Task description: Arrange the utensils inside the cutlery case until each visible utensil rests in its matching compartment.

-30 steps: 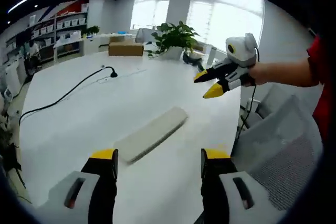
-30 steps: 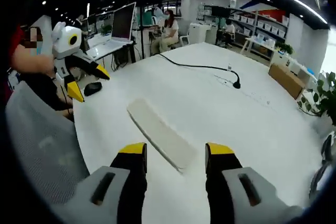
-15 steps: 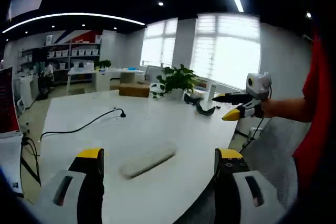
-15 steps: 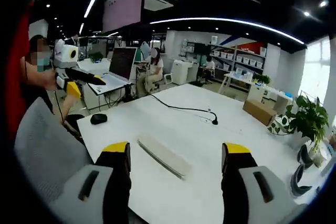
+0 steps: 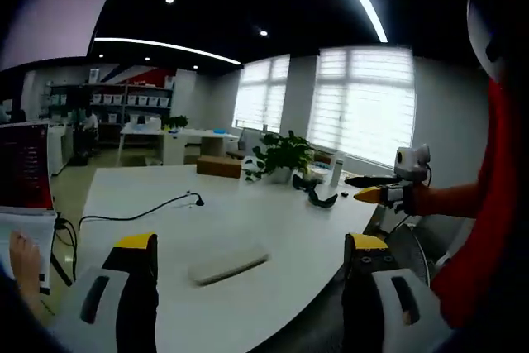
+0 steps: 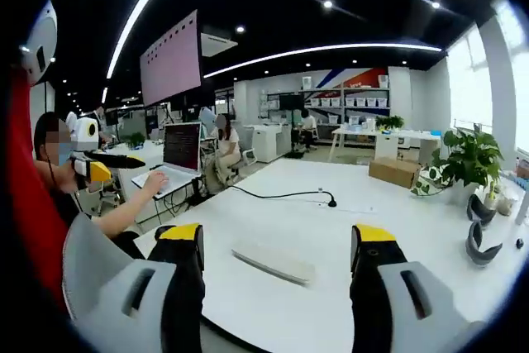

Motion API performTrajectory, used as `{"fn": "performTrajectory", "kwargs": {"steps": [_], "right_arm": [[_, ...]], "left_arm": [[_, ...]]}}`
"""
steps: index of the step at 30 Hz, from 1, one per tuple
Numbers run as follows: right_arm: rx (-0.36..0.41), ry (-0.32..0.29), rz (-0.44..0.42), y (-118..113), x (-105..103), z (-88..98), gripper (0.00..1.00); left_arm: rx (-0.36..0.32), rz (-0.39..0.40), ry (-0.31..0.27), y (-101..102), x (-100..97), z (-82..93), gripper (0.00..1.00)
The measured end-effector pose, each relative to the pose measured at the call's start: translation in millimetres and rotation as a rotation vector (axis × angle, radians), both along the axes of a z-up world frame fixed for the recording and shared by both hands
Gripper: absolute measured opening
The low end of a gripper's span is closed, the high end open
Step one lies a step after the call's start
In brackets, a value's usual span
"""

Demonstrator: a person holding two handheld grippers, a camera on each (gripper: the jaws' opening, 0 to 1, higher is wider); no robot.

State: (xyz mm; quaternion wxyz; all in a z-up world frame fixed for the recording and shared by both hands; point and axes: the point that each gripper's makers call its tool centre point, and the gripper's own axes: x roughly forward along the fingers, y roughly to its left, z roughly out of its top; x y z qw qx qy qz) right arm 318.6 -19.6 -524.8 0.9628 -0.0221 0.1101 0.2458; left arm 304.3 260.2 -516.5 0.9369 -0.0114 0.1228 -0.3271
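The cutlery case (image 5: 227,264) is a long, flat, pale grey case lying near the front of the white table (image 5: 248,221). It appears beyond my left gripper (image 5: 251,245), whose yellow-tipped jaws stand wide apart and open, well short of it. In the right gripper view the case (image 6: 273,260) lies ahead of my right gripper (image 6: 277,237), which is also open and holds nothing. The right gripper (image 5: 382,192) enters the left gripper view from the right, held out on a red sleeve. The left gripper (image 6: 103,164) hangs at the left of the right gripper view.
A black cable (image 6: 285,196) runs across the table (image 6: 397,221). A potted plant (image 6: 471,155), a cardboard box (image 6: 395,171) and black headsets (image 6: 479,233) stand at the far end. A laptop (image 6: 178,150) with a person's hand on it sits on a neighbouring desk. A mesh chair back (image 6: 95,262) is close.
Both grippers have drawn back and risen away from the table, so the case looks smaller and farther. Both views now tilt up toward the ceiling. The case has not moved.
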Motion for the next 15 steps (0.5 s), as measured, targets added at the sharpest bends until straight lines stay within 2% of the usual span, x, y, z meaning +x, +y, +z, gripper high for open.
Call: {"fn": "performTrajectory", "kwargs": {"steps": [1,2,3,4,5,7,10,13,15], "right_arm": [[-0.025,0.003,0.003,0.4,-0.2,-2.2,0.7],[-0.047,0.012,0.005,1.0,-0.7,-5.0,0.69],[-0.068,0.016,0.01,1.4,-0.9,-8.2,0.69],[-0.083,0.018,0.01,1.4,-0.9,-10.2,0.69],[-0.085,0.018,0.013,3.0,-1.1,-11.1,0.69],[-0.092,0.019,0.01,3.7,-1.3,-11.9,0.68],[-0.095,0.02,0.008,3.3,-2.0,-12.1,0.67],[-0.094,0.025,0.0,1.1,-2.5,-13.2,0.66],[-0.09,0.029,-0.008,-1.3,-2.3,-13.6,0.65]], "left_arm": [[0.069,-0.004,-0.017,4.4,1.5,-5.8,0.84],[0.109,0.005,-0.02,7.9,2.0,-10.0,0.71],[0.139,0.004,-0.002,9.4,0.2,-16.0,0.66],[0.106,-0.002,-0.008,6.0,0.2,-14.5,0.67],[0.066,-0.016,-0.009,1.4,-0.9,-12.5,0.76],[0.064,-0.014,0.0,0.7,-1.7,-13.4,0.85],[0.078,-0.015,-0.01,0.0,-2.2,-14.3,0.83],[0.018,-0.021,0.01,-2.5,-1.4,-12.3,0.84],[0.009,-0.02,0.019,-2.1,1.1,-12.8,0.86]]}}
